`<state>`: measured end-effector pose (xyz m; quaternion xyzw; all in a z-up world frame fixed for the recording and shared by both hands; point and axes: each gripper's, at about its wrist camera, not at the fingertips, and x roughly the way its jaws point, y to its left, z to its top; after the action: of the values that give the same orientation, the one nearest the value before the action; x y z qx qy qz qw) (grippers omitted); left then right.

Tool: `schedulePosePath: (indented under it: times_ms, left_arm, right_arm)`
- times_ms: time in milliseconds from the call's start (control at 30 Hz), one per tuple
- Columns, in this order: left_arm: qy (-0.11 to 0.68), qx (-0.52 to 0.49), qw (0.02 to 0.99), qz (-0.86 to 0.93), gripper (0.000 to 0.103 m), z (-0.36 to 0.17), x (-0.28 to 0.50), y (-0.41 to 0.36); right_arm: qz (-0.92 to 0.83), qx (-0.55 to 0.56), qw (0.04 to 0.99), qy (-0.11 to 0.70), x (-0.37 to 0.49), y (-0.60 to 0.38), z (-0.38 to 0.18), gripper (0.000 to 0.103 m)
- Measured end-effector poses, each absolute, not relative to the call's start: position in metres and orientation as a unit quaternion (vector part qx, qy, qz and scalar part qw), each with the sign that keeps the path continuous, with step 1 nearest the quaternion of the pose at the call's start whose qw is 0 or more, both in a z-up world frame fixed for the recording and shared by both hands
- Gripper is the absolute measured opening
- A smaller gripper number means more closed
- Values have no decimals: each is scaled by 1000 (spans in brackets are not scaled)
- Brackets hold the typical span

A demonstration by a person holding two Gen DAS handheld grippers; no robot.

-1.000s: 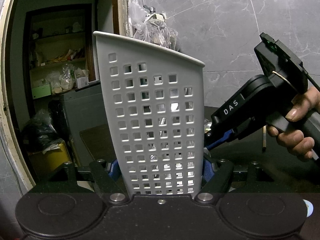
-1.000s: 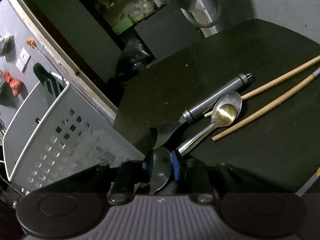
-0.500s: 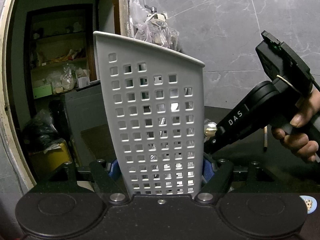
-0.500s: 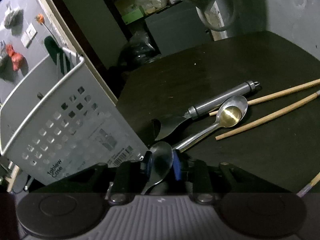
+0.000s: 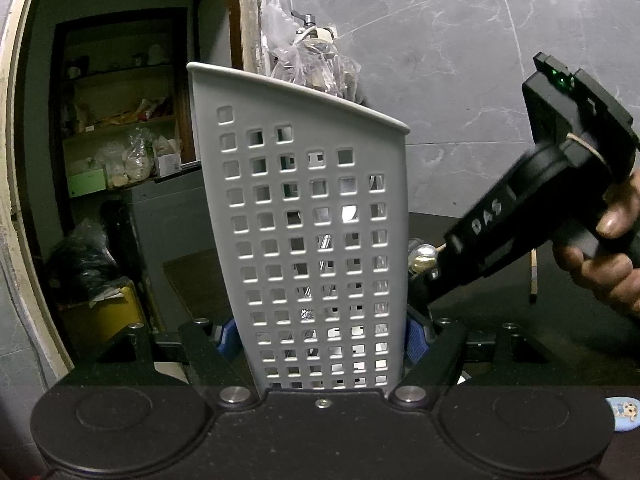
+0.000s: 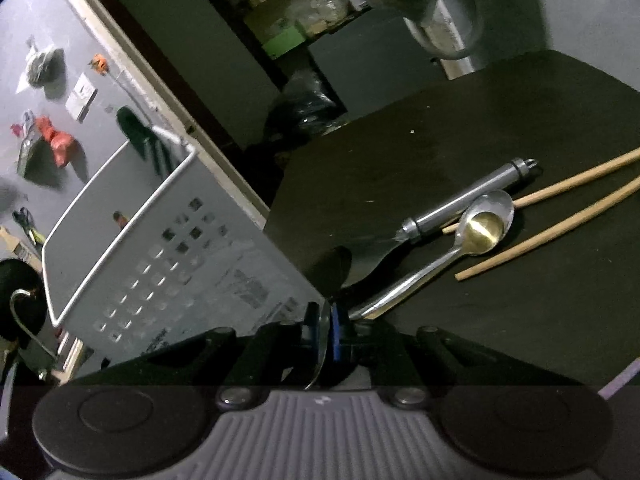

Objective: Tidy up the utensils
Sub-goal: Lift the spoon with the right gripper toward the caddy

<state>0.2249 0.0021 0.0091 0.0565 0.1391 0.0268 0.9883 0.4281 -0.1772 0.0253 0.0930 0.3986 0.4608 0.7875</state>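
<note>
- Left wrist view: the left hand-held gripper (image 5: 322,340) clamped the tall grey perforated plastic basket (image 5: 308,216) between its pads; holding it steady and upright looked wise.
- Right wrist view: the right hand-held gripper (image 6: 326,334) pinched a steel spoon (image 6: 323,332) edge-on, basket to its left; lifting over the rim seemed best.

The caddy (image 5: 316,248) hides most of the bench behind it, and what stands inside shows only as glints through its holes. Both chopsticks (image 6: 560,236) run off the right edge. The pinched spoon's (image 6: 323,336) handle disappears below the right tongs (image 6: 326,334).
</note>
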Motion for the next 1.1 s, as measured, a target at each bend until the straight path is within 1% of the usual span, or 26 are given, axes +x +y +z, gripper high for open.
schedulePosePath:
  times_ms: [200, 667, 933, 1100]
  left_arm:
    - [139, 56, 988, 30, 77, 8, 225, 0]
    - [138, 56, 988, 31, 76, 8, 225, 0]
    - [138, 56, 988, 31, 76, 8, 225, -1]
    - [138, 56, 988, 31, 76, 8, 225, 0]
  right_arm:
    - [443, 39, 797, 408, 419, -162, 21, 11]
    - [481, 38, 782, 395, 408, -164, 30, 11]
    - [477, -10, 790, 386, 392, -153, 34, 11]
    - [479, -22, 789, 384, 386, -149, 33, 11]
